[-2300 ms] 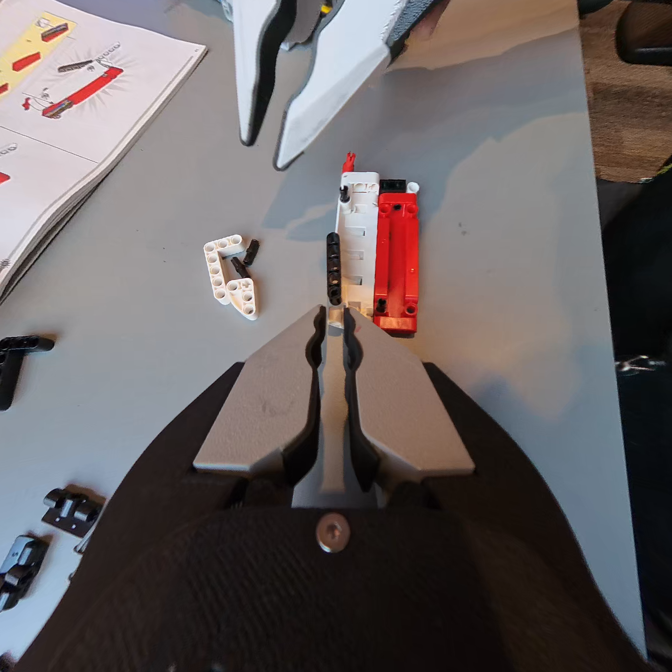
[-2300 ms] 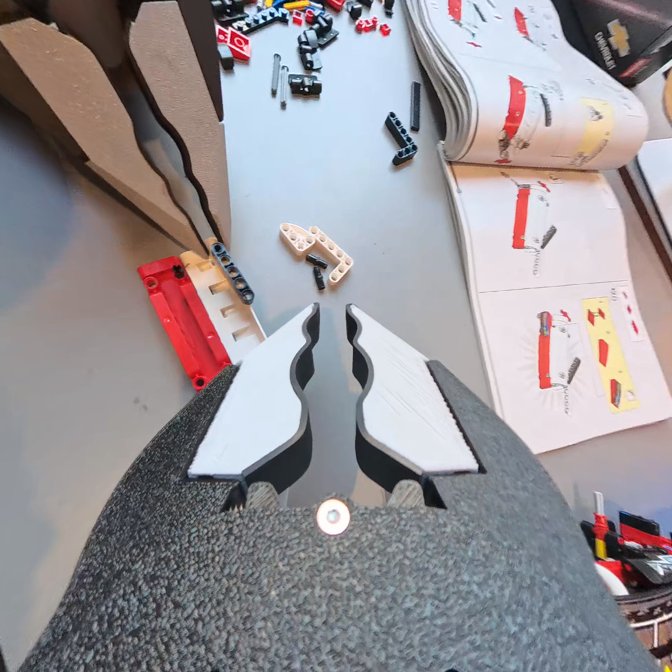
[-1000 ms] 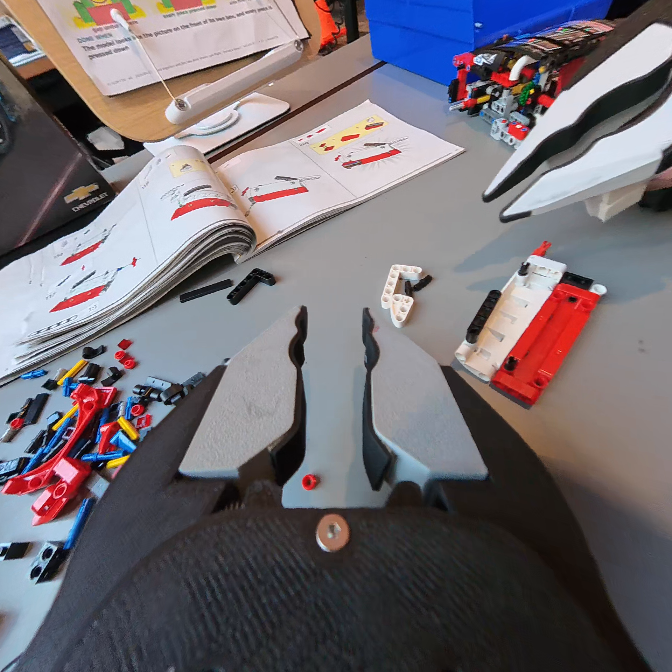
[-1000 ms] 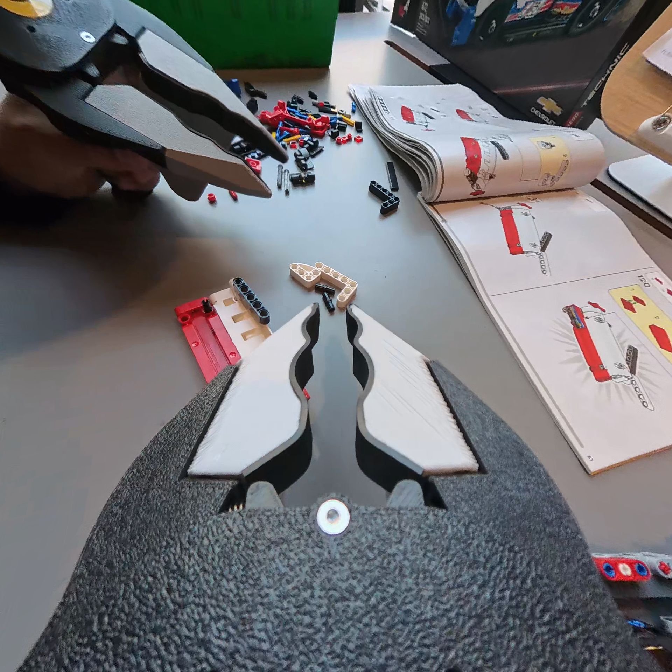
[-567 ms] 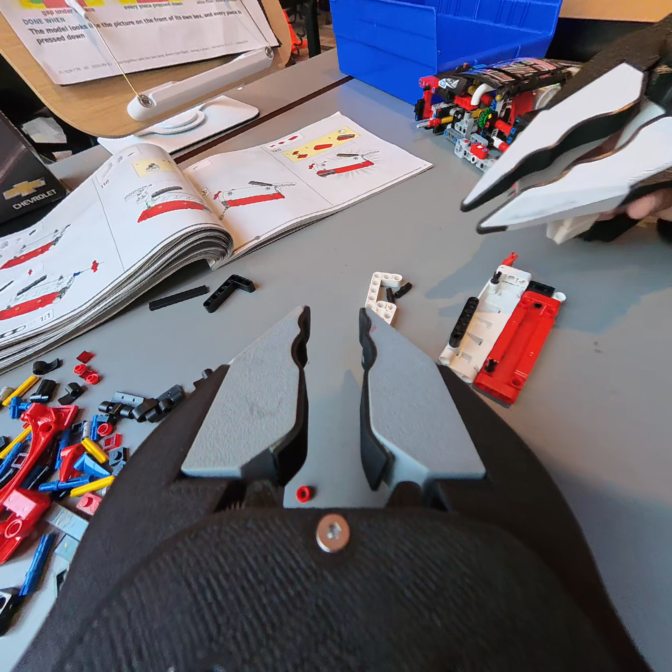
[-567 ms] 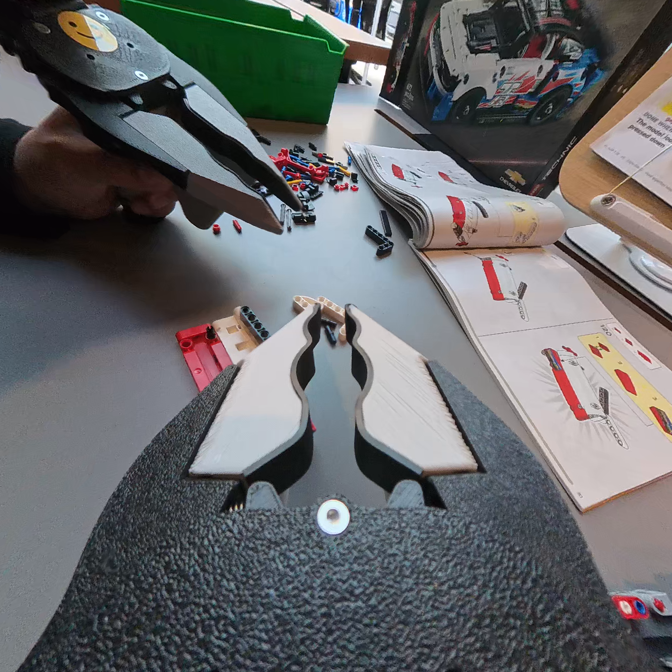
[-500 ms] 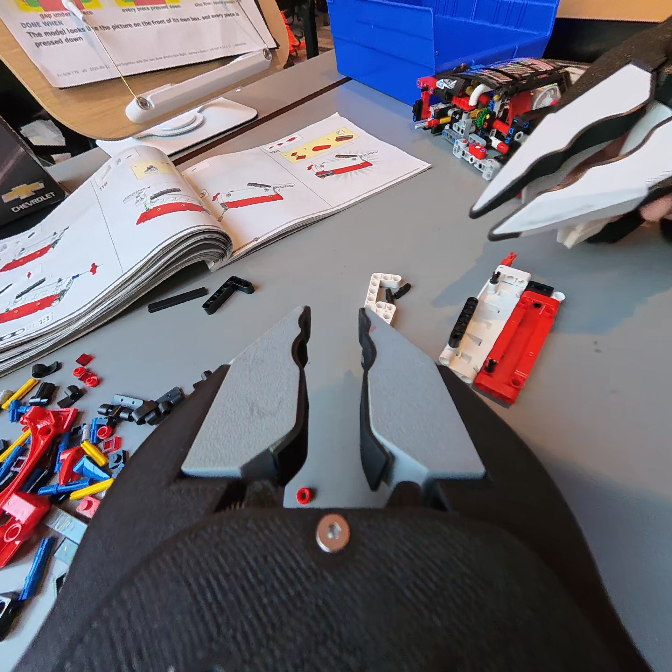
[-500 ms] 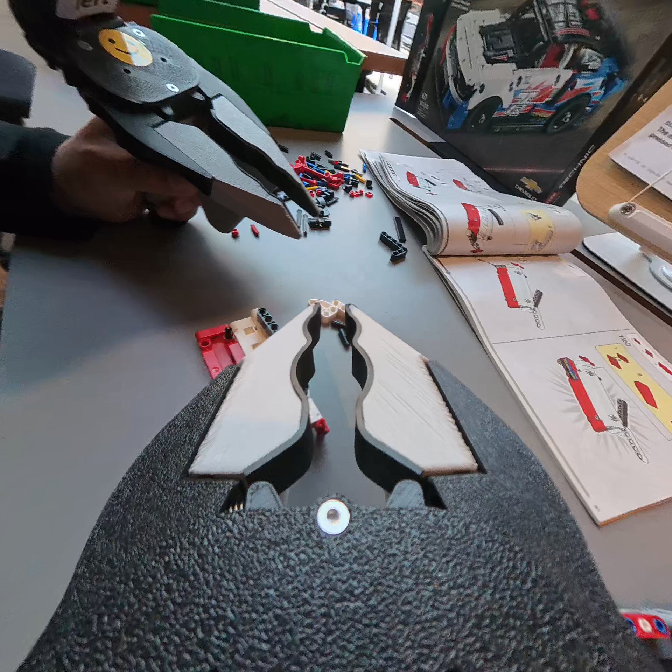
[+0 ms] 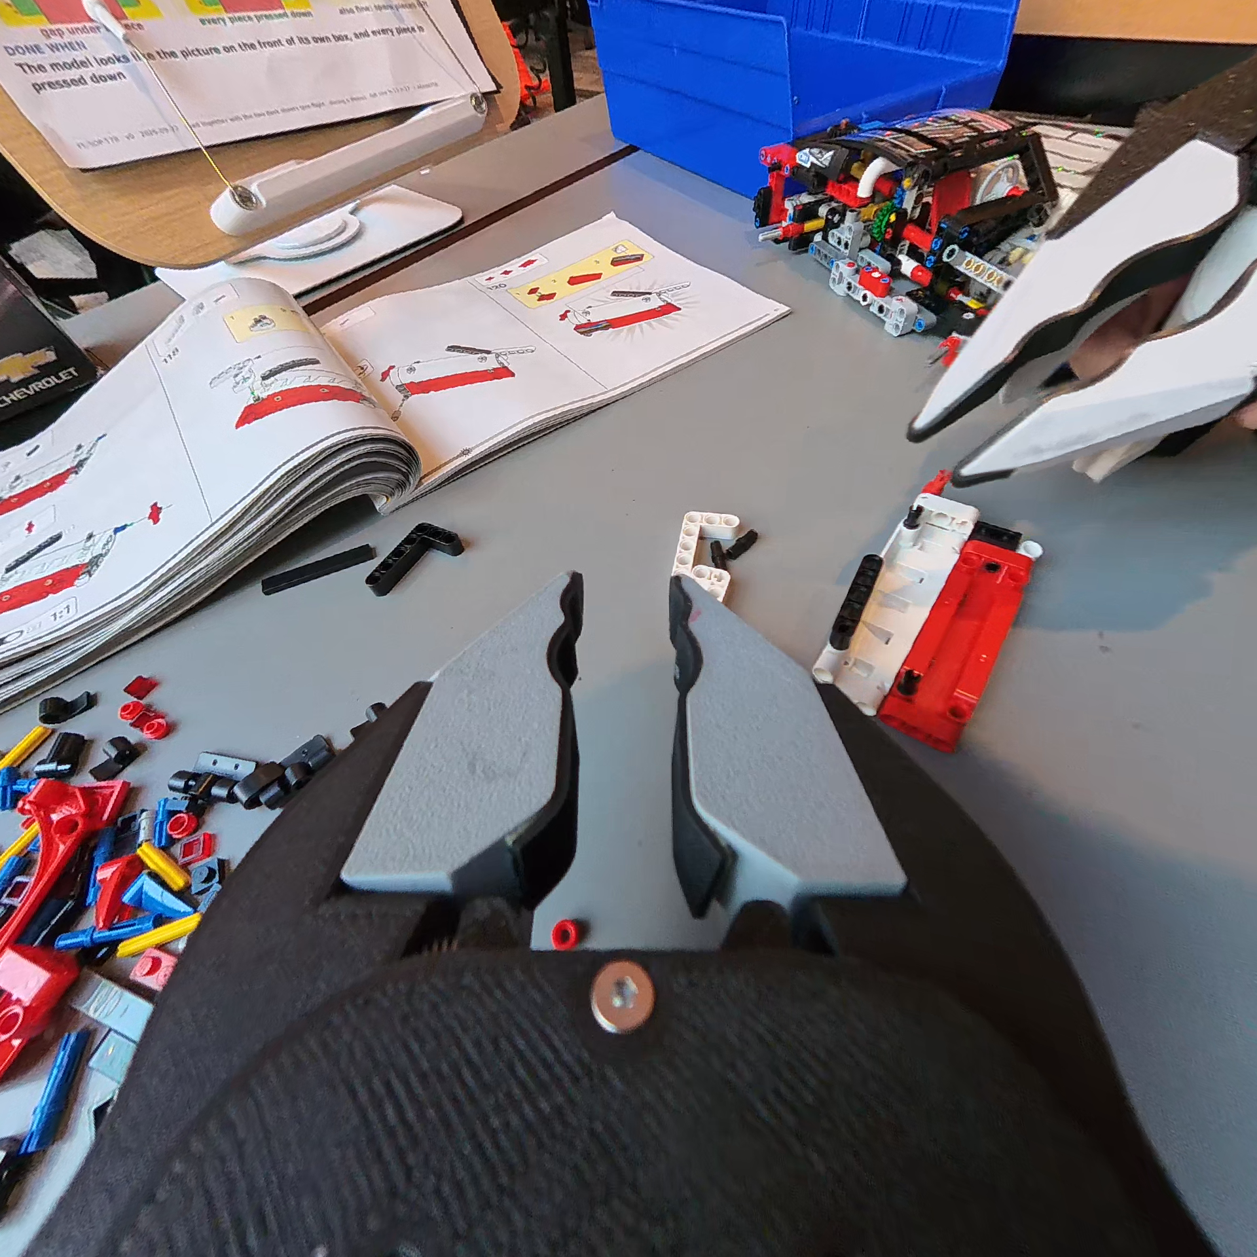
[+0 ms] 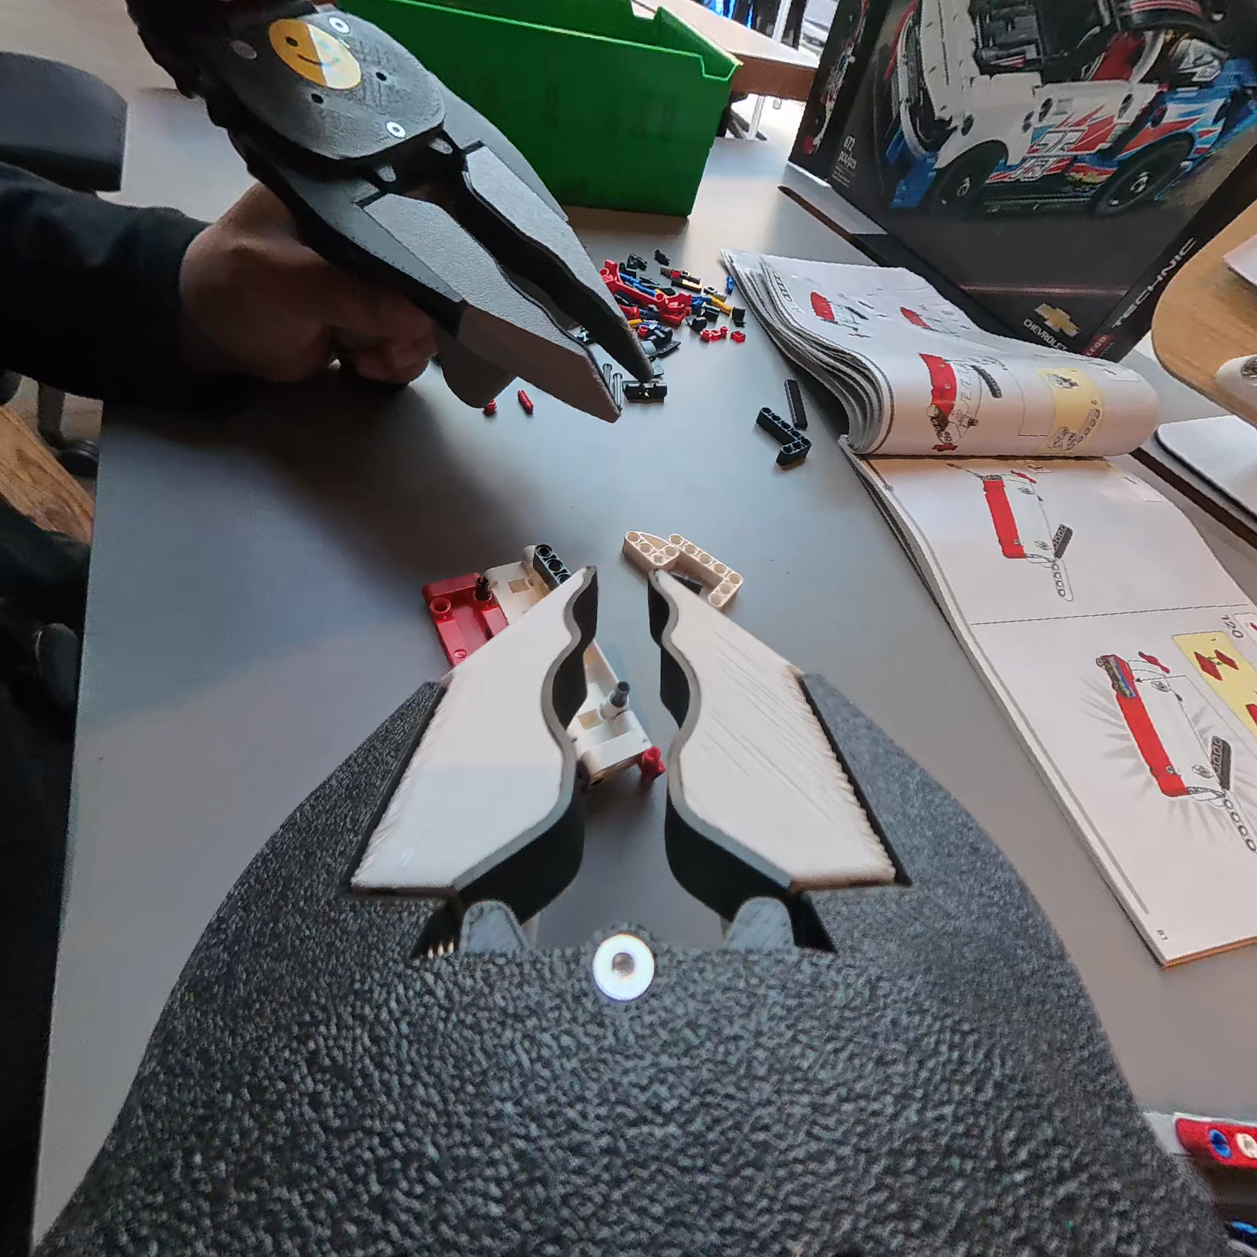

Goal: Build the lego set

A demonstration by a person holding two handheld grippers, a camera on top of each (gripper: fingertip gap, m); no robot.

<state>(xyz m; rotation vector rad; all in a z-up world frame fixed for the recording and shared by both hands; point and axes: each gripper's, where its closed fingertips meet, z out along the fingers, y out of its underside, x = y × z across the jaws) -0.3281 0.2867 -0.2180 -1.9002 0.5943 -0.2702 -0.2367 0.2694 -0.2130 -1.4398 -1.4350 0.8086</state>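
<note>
Red-and-white panel assembly (image 9: 925,622) flat on the grey table (image 9: 1122,850), both grippers parted and empty.

Panel: white half with black beam (image 9: 856,602) along its edge, red half beside it, touching. Right gripper (image 10: 622,578) hovers right over it, jaws apart, the panel's white end with a small red pin visible in the gap; nothing clamped. White bent liftarms (image 9: 704,552) with two black pins lie just beside the panel. Left gripper (image 9: 624,590) jaws apart, held above table near the liftarms, gripping nothing. Loose parts pile (image 9: 88,843) to its left, open instruction booklet (image 9: 422,354) beyond, part-built car (image 9: 904,211) by a blue bin (image 9: 782,75).
</note>
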